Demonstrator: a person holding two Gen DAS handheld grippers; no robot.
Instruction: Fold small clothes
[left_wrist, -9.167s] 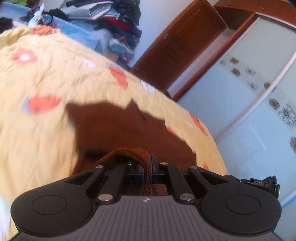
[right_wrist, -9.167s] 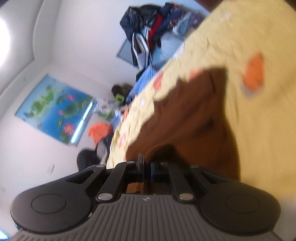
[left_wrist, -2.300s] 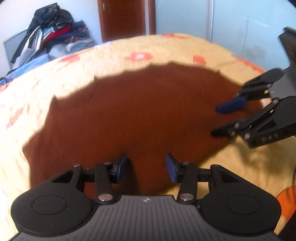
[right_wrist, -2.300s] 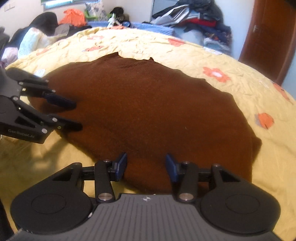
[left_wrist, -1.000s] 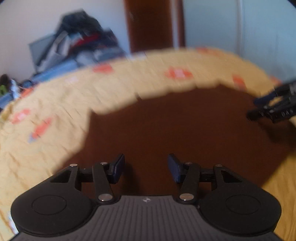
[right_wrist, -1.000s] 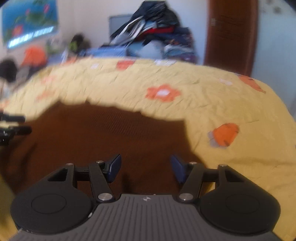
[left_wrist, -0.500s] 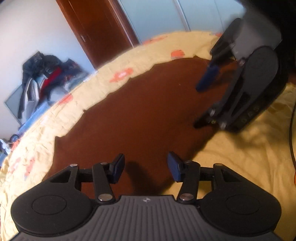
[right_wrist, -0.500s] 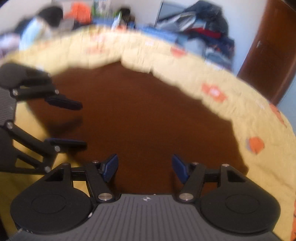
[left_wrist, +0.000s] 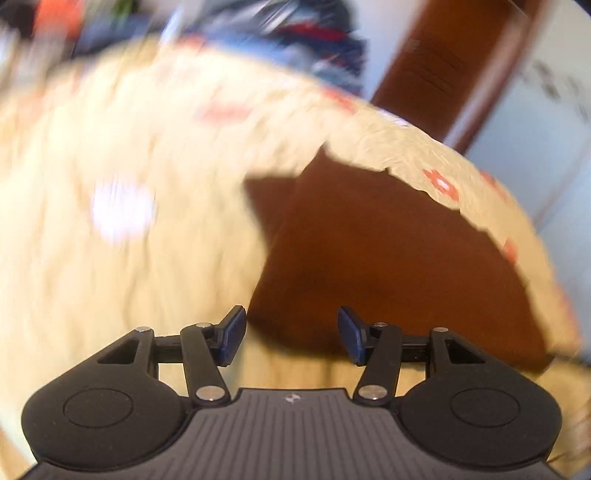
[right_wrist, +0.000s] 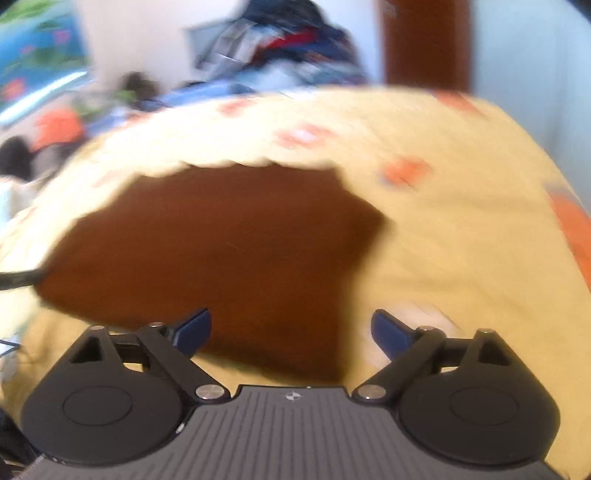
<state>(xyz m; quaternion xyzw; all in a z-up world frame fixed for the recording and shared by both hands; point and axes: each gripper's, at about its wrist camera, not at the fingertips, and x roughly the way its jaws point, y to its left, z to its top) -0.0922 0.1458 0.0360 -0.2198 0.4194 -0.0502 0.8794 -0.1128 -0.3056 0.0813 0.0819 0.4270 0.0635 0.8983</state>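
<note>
We hold both grippers spread wide and empty over the bed. The brown garment (left_wrist: 388, 251) lies flat on the yellow floral bedspread (left_wrist: 129, 240), and the move ahead turns on where its near hem sits against each pair of jaws.

For our left gripper (left_wrist: 291, 334), the cloth lies ahead and off to the right of the jaws: its near left corner falls just beyond the gap between the fingers, and the rest runs away ahead and rightward. The left finger looks out over bare bedspread, the right finger over brown cloth.

For our right gripper (right_wrist: 291, 332), the picture is mirrored. The garment (right_wrist: 221, 251) sits ahead and to the left of the jaws, its near right corner landing just ahead of the gap, a little right of the middle. The right finger faces only the bedspread (right_wrist: 461, 240).

So each gripper faces its own near corner, and we judge neither arm clearly nearer. The garment seems to stretch crosswise between the two, though we cannot be sure of its long axis.

Both views are smeared. We cannot tell whether the fingers touch the cloth or hang above it, nor make out sleeves, collar or seams. A dark sliver (right_wrist: 18, 278) at the left edge of the right view may be the other gripper; we cannot say.
</note>
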